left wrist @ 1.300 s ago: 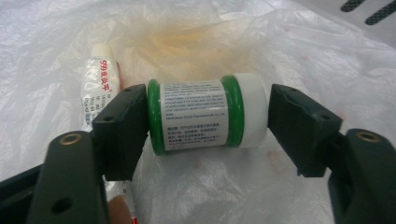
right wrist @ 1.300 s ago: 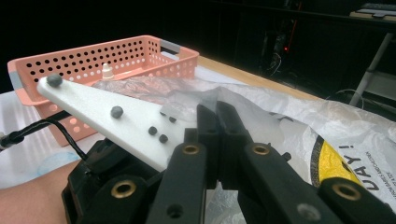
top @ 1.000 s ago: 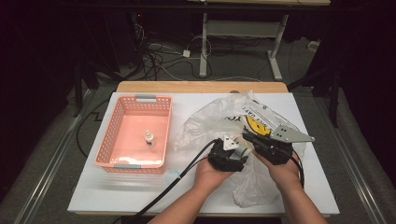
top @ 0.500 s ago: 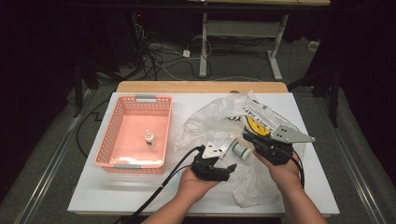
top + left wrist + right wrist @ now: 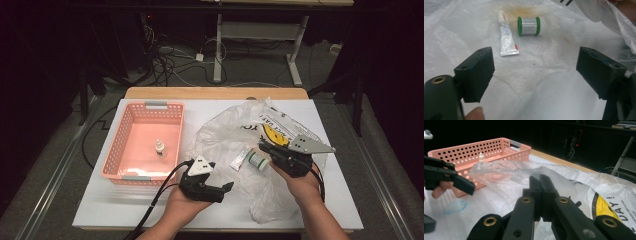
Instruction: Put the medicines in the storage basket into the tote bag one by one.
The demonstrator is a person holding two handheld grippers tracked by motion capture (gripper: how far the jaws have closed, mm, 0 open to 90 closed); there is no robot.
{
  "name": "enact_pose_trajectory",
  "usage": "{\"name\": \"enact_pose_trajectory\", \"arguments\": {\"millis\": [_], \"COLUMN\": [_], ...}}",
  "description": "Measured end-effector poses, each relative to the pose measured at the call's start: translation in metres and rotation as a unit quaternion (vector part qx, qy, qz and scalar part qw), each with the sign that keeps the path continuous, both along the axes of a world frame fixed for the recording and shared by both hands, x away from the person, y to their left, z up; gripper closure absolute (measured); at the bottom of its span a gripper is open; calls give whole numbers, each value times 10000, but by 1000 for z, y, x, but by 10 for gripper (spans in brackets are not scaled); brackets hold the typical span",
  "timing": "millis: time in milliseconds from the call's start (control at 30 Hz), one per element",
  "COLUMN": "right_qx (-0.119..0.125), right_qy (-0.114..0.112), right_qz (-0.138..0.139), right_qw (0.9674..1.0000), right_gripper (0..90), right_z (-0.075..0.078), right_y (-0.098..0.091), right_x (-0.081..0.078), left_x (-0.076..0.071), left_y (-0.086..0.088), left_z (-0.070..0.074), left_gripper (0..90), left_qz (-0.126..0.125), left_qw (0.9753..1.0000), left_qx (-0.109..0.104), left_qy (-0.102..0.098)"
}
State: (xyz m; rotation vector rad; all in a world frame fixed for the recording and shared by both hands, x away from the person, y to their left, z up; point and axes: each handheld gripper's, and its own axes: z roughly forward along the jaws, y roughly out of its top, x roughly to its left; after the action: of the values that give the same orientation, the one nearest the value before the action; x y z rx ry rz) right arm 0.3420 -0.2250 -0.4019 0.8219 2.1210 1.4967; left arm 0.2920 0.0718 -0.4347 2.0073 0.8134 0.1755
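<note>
Right claw [image 5: 266,149] is clamped on the plastic bag [image 5: 235,135], pinning its mouth up; left claw [image 5: 534,75], jaws just widened and empty, faces spool [image 5: 529,25] and tube [image 5: 506,37] at 12 o'clock.

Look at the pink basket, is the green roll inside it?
No, the green roll lies on the plastic bag, outside the pink basket, which holds a small bottle.

Thin glossy plastic bag [image 5: 280,200] (crinkled); perforated matt plastic basket [image 5: 120,145].
</note>
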Motion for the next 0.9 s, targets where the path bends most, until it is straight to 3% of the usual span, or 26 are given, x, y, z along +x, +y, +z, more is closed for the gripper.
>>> {"name": "enact_pose_trajectory", "arguments": {"millis": [200,433,900], "right_qx": [-9,26,52], "right_qy": [-10,-30,-57], "right_qz": [10,6,1], "right_qw": [10000,10000,10000], "right_gripper": [900,900,900], "right_z": [0,2,3], "right_y": [1,-1,-3], "right_x": [0,-1,-1], "left_x": [1,2,13], "left_y": [10,22,68], "left_z": [1,7,16], "left_gripper": [0,0,0], "left_qz": [93,179,734], "left_qw": [9998,9998,9972], "left_qx": [-69,-19,76], "left_qy": [166,58,-69]}}
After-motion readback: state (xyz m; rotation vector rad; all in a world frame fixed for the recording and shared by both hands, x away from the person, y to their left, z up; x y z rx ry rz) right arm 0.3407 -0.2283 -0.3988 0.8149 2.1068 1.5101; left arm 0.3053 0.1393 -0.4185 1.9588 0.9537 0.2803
